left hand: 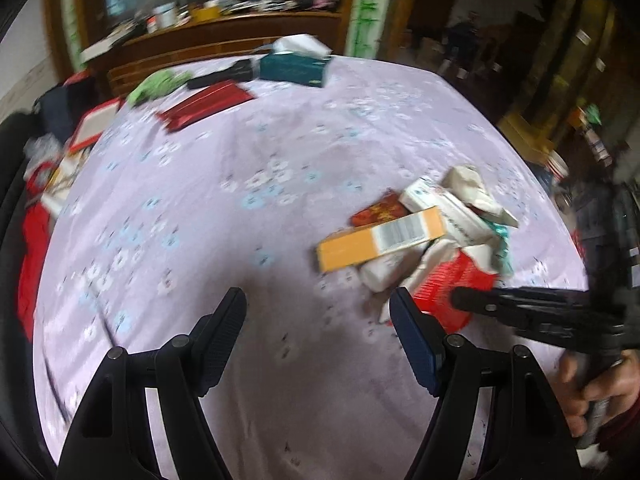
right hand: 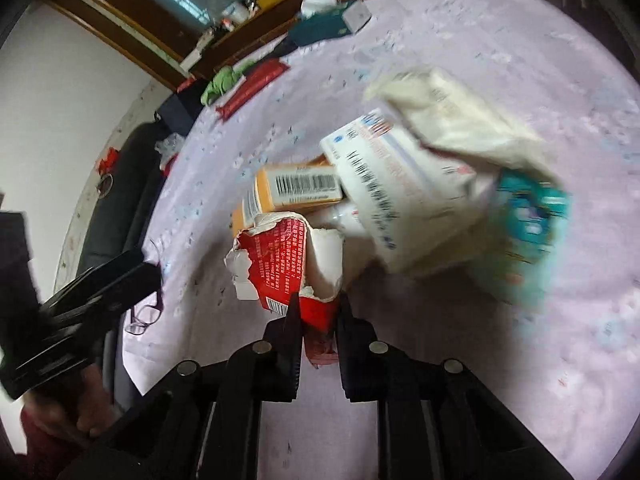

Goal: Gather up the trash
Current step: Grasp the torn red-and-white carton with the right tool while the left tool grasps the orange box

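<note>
- My right gripper [right hand: 318,312] is pinched narrow on the torn red carton [right hand: 286,258], its two fingers clamped on the carton's lower edge; the carton's white inside shows where the top is ripped open.
- The red carton carries small white print and a barcode at its lower corner, too small and blurred for me to read.
- My left gripper [left hand: 318,308] is spread wide with nothing between its fingers, held above the bare lilac flowered cloth of the bench [left hand: 224,208], just beside the pile.
- The trash sits in one heap on the bench's right part in my left view: an orange box [left hand: 380,238] with a white barcode panel lies on top, a white box [left hand: 448,212] with dark lettering leans against it, a crumpled cream wrapper [left hand: 472,184] rests behind, and a teal packet [left hand: 502,248] hangs at the far side.
- In my right view the white box [right hand: 384,184] shows a long barcode and red and blue marks, none of it legible; the orange box [right hand: 296,192] shows its barcode clearly, digits unreadable.
- At the bench's far edge stands a teal tissue box [left hand: 294,68] with white tissue sticking out of its top.
- Near it lie a flat red case [left hand: 208,104] and a green cloth [left hand: 158,84].
- My right hand [left hand: 596,388] grips its handle at the edge of the left view.
</note>
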The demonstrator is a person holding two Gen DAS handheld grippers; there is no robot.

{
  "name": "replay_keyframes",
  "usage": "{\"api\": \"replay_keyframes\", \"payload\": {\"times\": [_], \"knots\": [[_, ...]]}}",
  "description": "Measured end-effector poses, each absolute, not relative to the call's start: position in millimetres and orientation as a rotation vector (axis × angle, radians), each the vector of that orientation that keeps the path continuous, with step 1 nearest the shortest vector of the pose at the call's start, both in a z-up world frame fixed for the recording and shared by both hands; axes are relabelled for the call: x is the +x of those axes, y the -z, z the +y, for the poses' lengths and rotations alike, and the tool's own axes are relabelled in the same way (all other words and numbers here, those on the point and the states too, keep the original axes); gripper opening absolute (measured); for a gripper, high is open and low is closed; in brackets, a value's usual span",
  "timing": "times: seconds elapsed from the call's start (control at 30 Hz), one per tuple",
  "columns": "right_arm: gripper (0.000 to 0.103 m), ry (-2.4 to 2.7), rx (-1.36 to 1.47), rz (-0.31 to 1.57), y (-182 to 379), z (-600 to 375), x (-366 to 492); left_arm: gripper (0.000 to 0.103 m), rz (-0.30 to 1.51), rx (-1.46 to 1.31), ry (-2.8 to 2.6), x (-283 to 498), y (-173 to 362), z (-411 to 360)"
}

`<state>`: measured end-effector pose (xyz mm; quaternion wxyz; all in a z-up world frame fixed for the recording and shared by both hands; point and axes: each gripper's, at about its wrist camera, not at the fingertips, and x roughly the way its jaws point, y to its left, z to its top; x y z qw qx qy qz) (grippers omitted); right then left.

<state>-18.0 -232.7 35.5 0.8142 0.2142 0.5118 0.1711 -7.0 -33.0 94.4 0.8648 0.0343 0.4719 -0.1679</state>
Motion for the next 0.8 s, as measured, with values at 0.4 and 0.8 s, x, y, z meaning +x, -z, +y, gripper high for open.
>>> {"api": "replay_keyframes", "payload": {"times": [0.4,0.8], "knots": [[0.016,-0.211,0.509,1.031,-68.7,-303.8,-81.9,0.076,0.944,0.407,0.466,9.7,-54.8,-96.8],[0.016,-0.125,0.569,1.003,-73.6,-343.8,-109.1,0.078,0.907,0.545,0.390,19.8,-35.7,-99.0]]}}
